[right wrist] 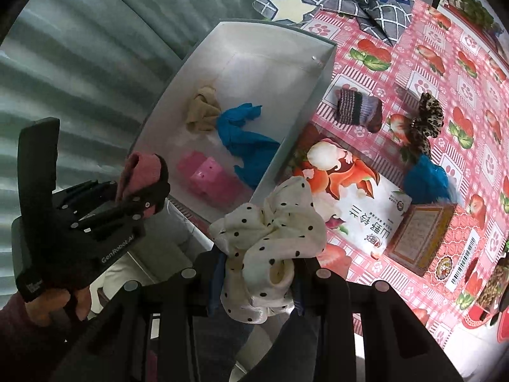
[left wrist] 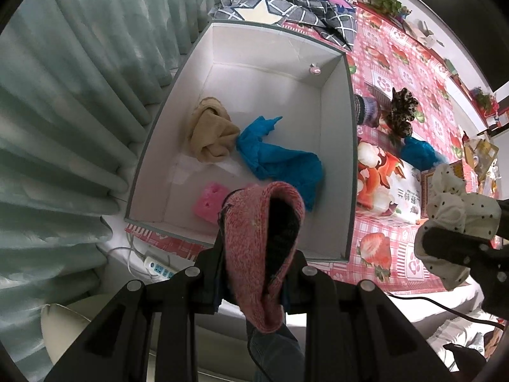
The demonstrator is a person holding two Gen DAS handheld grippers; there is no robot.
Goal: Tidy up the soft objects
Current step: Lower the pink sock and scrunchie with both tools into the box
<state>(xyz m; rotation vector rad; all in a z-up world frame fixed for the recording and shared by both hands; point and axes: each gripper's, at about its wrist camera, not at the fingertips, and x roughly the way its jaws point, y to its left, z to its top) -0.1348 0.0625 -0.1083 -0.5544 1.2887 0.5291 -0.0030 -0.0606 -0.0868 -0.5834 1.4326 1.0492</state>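
My left gripper is shut on a red knitted sock and holds it above the near edge of the white box; it also shows in the right wrist view. My right gripper is shut on a cream polka-dot scrunchie, beside the box's right wall; the scrunchie also shows in the left wrist view. In the box lie a beige cloth, a blue cloth and a pink sponge.
On the strawberry tablecloth to the right of the box lie a striped knitted sock, a leopard scrunchie, a blue cloth, a printed packet and a brown box. A checked blanket lies behind. A curtain hangs to the left.
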